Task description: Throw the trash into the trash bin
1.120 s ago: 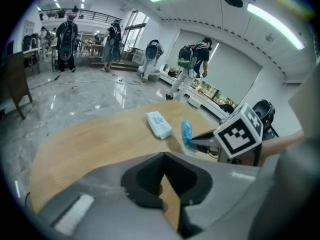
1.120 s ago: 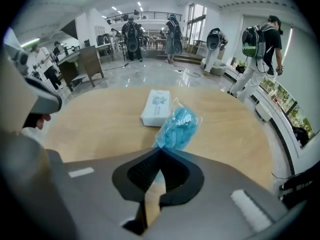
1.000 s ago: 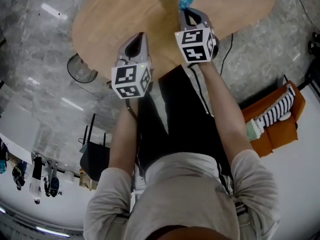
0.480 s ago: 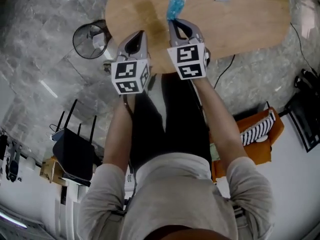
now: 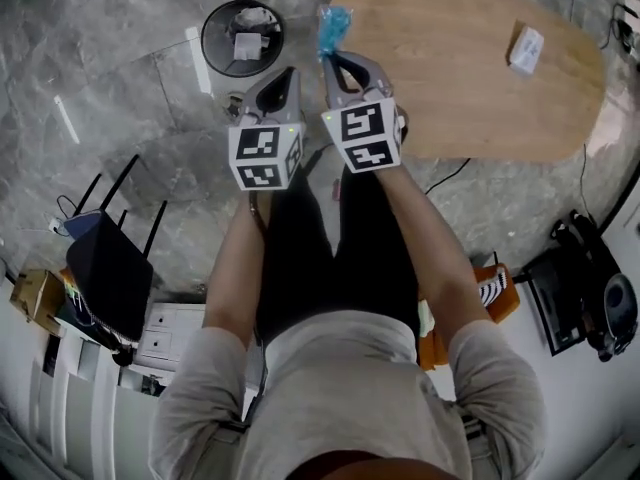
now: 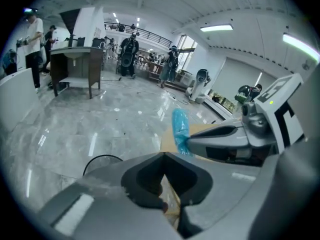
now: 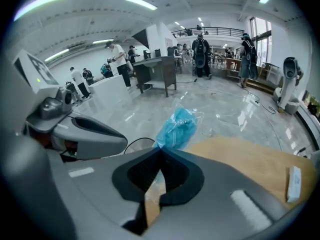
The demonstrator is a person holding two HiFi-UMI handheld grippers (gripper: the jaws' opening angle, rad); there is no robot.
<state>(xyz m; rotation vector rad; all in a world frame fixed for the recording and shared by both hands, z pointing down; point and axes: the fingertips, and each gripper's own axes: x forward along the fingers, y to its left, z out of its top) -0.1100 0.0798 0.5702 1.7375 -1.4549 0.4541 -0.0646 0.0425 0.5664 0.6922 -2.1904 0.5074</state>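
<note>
Head view shows the right gripper [image 5: 329,56] with its fingers pinching the trash [image 5: 333,25], a crumpled blue bag that sticks up past the tips. It hangs over the near edge of the tabletop [image 5: 470,78], and the bin [image 5: 207,38] stands on the floor [image 5: 120,128] just to the left. The left gripper [image 5: 288,72] has its fingers pressed together on nothing and sits between the right gripper and the bin. The step in hand looks like the carry to the bin, with the drop not yet due. To do it well, the pinch should hold until the bag is squarely over the dark opening, not merely above the rim. In the right gripper view only an arc of the bin [image 7: 134,143] peeks past the fingers beside the trash [image 7: 177,128]. That suggests the aim is off to one side. The bag is probably light and could drift or cling to a finger, so a low release near the middle of the opening seems safer than a toss. The left gripper would do best to stay clear of the rim. White scraps [image 5: 246,44] already lie inside, and a small packet [image 5: 526,48] sits on the tabletop.
</note>
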